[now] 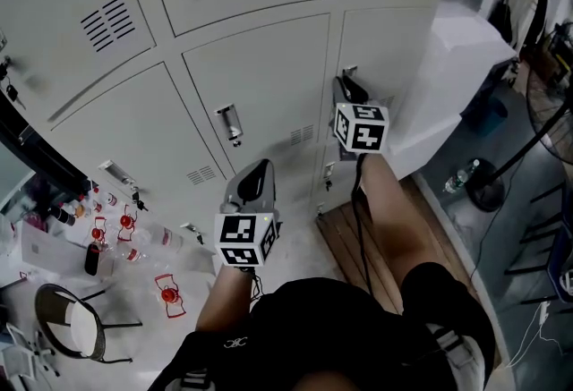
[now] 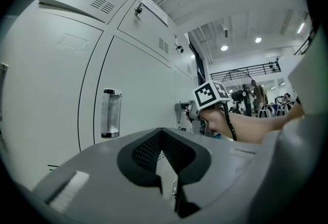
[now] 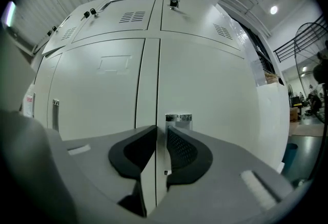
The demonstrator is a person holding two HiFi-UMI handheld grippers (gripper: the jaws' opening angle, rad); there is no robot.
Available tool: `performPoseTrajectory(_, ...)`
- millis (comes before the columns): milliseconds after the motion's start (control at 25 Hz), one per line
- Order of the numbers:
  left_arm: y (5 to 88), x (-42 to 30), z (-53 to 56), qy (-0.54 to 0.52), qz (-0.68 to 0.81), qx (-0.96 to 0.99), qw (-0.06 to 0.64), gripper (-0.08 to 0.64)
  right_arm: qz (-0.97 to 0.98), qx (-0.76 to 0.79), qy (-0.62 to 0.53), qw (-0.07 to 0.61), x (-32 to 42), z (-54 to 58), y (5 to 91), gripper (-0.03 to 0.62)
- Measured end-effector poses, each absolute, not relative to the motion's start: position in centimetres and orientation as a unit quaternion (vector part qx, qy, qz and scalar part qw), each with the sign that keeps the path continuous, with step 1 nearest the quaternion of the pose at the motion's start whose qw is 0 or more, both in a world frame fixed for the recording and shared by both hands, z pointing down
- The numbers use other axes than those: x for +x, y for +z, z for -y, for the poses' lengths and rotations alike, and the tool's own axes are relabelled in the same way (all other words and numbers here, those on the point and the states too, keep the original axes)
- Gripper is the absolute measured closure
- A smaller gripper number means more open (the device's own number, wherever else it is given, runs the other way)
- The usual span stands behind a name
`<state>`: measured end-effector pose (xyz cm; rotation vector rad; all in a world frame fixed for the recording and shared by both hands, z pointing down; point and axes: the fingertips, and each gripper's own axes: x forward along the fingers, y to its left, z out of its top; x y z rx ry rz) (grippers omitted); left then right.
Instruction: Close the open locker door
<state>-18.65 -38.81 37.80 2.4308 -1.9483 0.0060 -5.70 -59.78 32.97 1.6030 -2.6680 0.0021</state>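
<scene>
Pale lockers point(image 1: 260, 67) fill the frame. Right of centre, the locker door point(image 1: 385, 40) lies straight ahead of my right tool point(image 1: 346, 87), jaws narrowly apart on nothing, the door's handle point(image 1: 347, 73) just past the tips. My left tool point(image 1: 260, 170), closed and empty, hangs farther back.

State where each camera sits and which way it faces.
Head view: on the head, looking down at lockers; forearms, left gripper, right gripper show.
Left gripper view: on that gripper, facing a locker door; own jaws, right forearm show.
Right gripper view: on that gripper, facing a door handle; only own jaws show.
Shared: head and left gripper views both show the right gripper.
</scene>
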Motion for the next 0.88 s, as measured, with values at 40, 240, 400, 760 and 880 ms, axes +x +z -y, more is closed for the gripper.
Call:
performPoseTrajectory(40, 37.8, -18.6, 38.8, 0.002, 0.625, 0.780, 0.013, 0.560, 0.860, 0.509, 0.002, 0.015, -5.8, 59.8, 33.0, 0.520)
performPoseTrajectory(240, 38.1, -18.2, 38.7, 0.004, 0.626, 0.780, 0.017, 0.560, 0.870, 0.493, 0.000, 0.018, -6.2, 59.7, 33.1, 0.558)
performPoseTrajectory(400, 38.1, -17.9, 38.4, 0.002, 0.627, 0.779, 0.018, 0.560, 0.874, 0.485, -0.013, 0.020, -6.6, 59.4, 32.7, 0.581)
performPoseTrajectory(760, 38.1, -15.7, 38.5, 0.001, 0.612, 0.790, 0.019, 0.560, 0.879, 0.475, -0.022, -0.025, -3.9, 54.7, 30.3, 0.581)
performPoseTrajectory(880, 38.0, -13.9, 38.9, -0.001, 0.599, 0.800, 0.018, 0.560, 0.872, 0.487, -0.023, -0.039, -1.1, 52.2, 30.0, 0.581)
